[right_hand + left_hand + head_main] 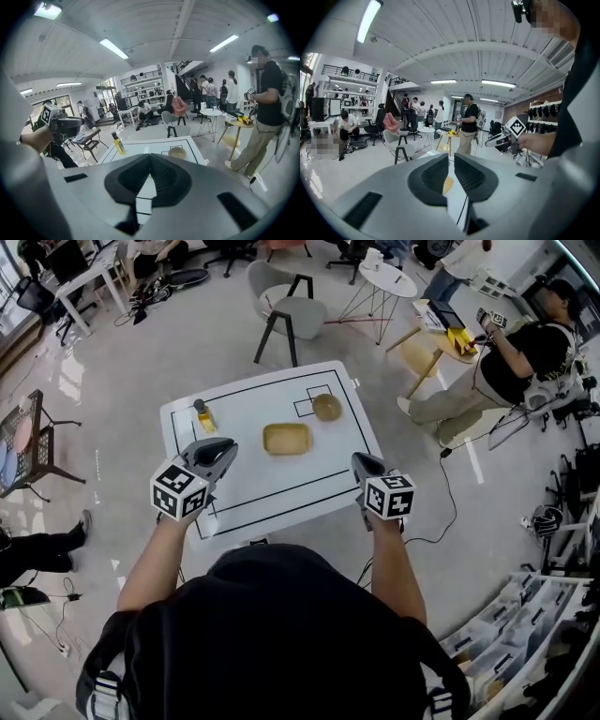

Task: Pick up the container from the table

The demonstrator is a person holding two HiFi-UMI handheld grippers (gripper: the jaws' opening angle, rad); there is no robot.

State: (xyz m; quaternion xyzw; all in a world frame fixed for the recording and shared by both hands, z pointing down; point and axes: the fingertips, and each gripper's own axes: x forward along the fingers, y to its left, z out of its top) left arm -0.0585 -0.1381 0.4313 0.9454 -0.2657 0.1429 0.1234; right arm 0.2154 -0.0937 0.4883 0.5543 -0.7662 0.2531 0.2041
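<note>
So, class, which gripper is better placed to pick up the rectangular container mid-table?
Probably left: the left gripper sits nearer the container, jaws slightly apart; the right gripper is shut.

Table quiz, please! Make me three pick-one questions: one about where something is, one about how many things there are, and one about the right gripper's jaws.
1. Where is the yellow bottle?
A) near the table's left side
B) inside the tan container
C) on the floor

2. How many things stand on the table?
A) one
B) three
C) six

3. How are the right gripper's jaws?
A) wide apart
B) closed on the bottle
C) closed, nothing between

Answers:
1 A: the head view shows it by the left edge.
2 B: bottle, container and round bowl.
3 C: the right gripper view shows the tips meeting.
</note>
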